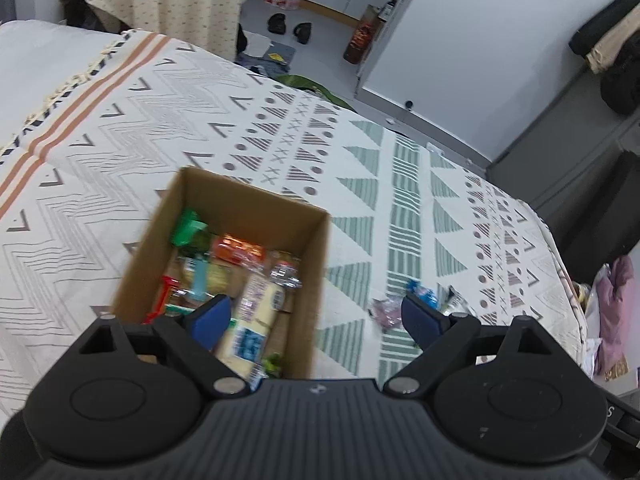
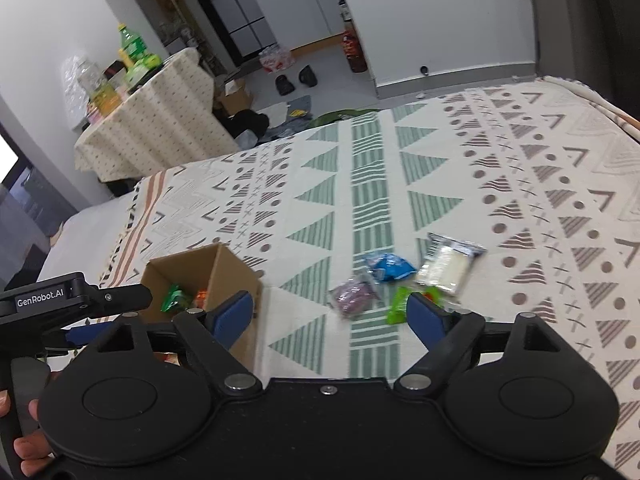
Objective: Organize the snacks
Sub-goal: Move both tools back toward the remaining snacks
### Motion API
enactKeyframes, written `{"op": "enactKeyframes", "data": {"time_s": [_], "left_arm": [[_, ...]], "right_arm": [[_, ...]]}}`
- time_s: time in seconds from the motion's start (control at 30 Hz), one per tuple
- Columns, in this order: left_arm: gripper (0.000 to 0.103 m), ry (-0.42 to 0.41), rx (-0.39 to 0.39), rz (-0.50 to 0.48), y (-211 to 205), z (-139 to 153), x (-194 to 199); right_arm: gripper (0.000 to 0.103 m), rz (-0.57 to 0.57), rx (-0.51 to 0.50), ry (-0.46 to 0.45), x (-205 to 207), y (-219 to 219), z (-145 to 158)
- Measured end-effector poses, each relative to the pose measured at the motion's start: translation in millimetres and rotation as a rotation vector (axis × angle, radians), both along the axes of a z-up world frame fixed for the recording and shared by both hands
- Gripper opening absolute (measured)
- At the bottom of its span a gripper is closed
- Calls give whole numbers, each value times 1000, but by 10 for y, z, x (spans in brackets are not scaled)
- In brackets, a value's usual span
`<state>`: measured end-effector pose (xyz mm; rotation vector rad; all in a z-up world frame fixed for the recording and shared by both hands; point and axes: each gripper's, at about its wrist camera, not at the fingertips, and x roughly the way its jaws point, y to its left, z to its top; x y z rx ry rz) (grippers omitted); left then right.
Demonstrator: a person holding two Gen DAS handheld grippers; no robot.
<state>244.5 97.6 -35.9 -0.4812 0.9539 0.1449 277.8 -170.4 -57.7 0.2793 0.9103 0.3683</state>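
An open cardboard box (image 1: 316,280) (image 2: 236,276) stands on the patterned bedspread, holding several snack packets, among them a long pale yellow one (image 1: 256,320). My left gripper (image 1: 316,316) hangs open over the box's right wall with nothing between its fingers. Loose packets lie on the spread to the right of the box: a purple one (image 2: 352,298), a blue one (image 2: 390,266), a clear pale one (image 2: 446,264) and a green one (image 2: 398,304). My right gripper (image 2: 330,318) is open above the spread, just short of these packets, holding nothing.
The bedspread (image 2: 400,184) covers a bed that ends at the floor beyond. A cloth-draped table (image 2: 160,120) with bottles stands at the far left. Slippers (image 2: 296,78), bags and a white cabinet (image 2: 440,20) lie past the bed. The other gripper's body (image 2: 60,300) sits at the left.
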Motion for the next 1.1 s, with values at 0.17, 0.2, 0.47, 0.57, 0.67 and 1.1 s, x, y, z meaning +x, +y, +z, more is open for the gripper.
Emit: {"op": "enactKeyframes", "data": {"time_s": [0.17,0.2,0.47,0.57,0.67,1.1], "left_arm": [[91,-11,18,-49,-299,27,63],[91,-14,18,-56,-352,28,79],[89,-18,29,-95,-714,-19,227],[89,-8,27,-100,-809,-72,296],[86,4,27,-99,-885,-130,362],[70,87,28,-103,-1050,-565,713]], "right_arm": [[83,-43,29,9,7,-255,-77],[83,-49,29,10,7,-301,-93],[70,-64,69,50,64,-577,-273],[68,-61,85,67,105,-646,-351],[61,-57,115,97,159,-704,-453],[56,-64,222,230,414,-726,-984]]}}
